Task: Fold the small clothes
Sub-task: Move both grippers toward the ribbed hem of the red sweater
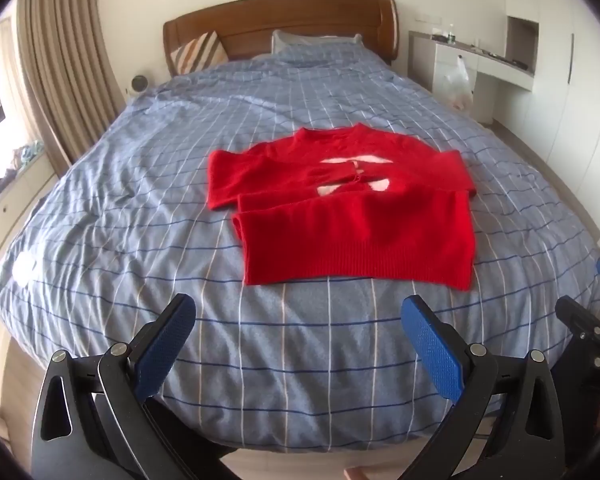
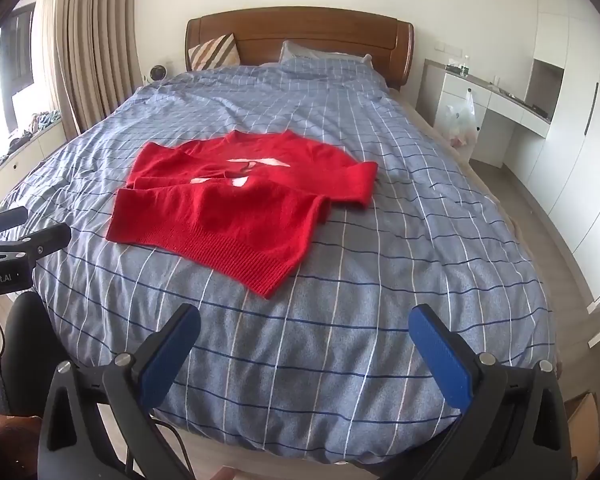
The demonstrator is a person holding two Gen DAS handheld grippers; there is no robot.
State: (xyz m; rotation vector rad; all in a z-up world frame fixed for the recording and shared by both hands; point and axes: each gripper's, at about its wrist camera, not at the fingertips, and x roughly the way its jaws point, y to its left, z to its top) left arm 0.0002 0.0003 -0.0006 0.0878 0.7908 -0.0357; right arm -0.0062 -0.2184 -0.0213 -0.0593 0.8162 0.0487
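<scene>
A small red knit sweater [image 1: 352,216] with a white pattern lies flat on the blue checked bed cover [image 1: 300,340], both sleeves folded across its front. It also shows in the right wrist view [image 2: 236,208], left of middle. My left gripper [image 1: 300,320] is open and empty, held above the foot of the bed, short of the sweater's hem. My right gripper [image 2: 304,332] is open and empty, also short of the sweater, to the right of its hem corner. The left gripper's body [image 2: 16,240] shows at the left edge of the right wrist view.
A wooden headboard [image 1: 280,16] and pillows [image 1: 316,40] stand at the far end. Curtains [image 1: 60,60] and a window ledge with clutter are on the left. A white desk [image 2: 496,116] with a plastic bag [image 2: 464,120] and wardrobes are on the right.
</scene>
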